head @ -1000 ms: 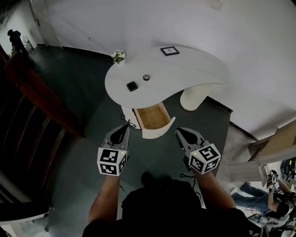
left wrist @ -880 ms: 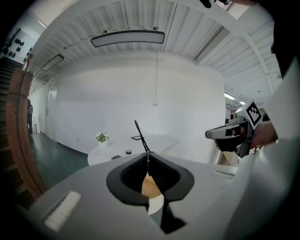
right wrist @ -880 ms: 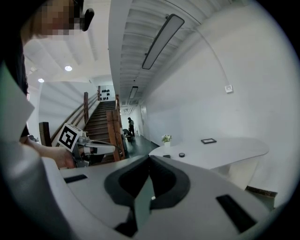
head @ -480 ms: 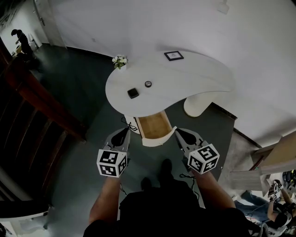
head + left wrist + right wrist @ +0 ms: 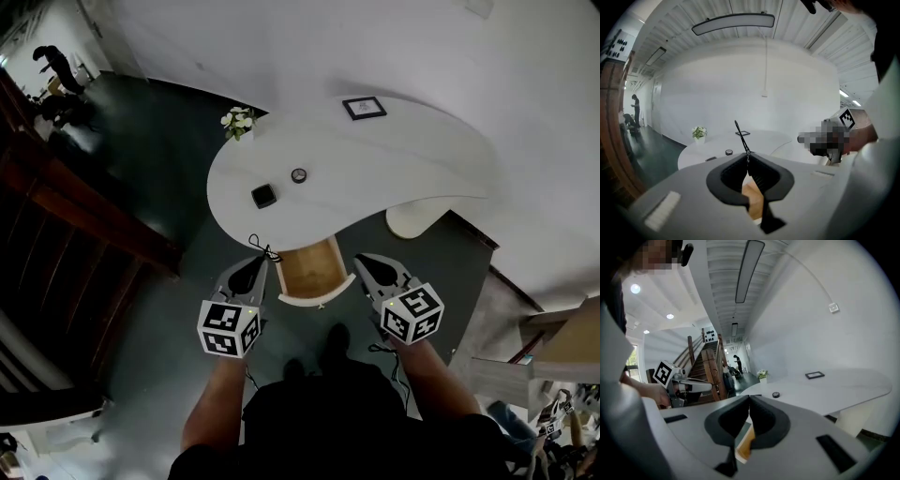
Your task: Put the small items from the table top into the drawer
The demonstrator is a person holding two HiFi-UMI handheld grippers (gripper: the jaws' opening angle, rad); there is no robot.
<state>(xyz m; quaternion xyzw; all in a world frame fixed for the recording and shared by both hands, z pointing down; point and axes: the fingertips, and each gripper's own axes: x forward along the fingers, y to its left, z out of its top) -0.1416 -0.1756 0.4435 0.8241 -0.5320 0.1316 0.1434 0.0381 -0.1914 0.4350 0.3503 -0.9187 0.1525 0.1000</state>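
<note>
1. Lying on the white curved table top [image 5: 375,169], a small black square item [image 5: 264,196] sat near its left edge. A small round dark-rimmed item [image 5: 299,175] sat close by, further from you and a little to the right; the two did not touch.
2. Below the table's near edge, the white drawer with a pale wooden floor [image 5: 312,267] stood pulled open toward you.
3. You held your left gripper [image 5: 747,157] just left of the drawer's front, short of the table. Its jaws were closed together, pinching a thin black wire-like strip [image 5: 740,136] that stuck up above the tips and leaned left.
4. You held your right gripper [image 5: 749,405] just right of the drawer's front, its jaws pressed together with nothing between them.
5. A small pot of white flowers [image 5: 238,120] stood at the table's far left edge. A dark rectangular picture frame [image 5: 365,108] lay flat near the far edge, well apart from the small items.
6. A dark floor [image 5: 169,169] lay around the table, and a brown wooden stair rail [image 5: 84,202] ran along the left. A person [image 5: 52,61] stood far off at the upper left.
</note>
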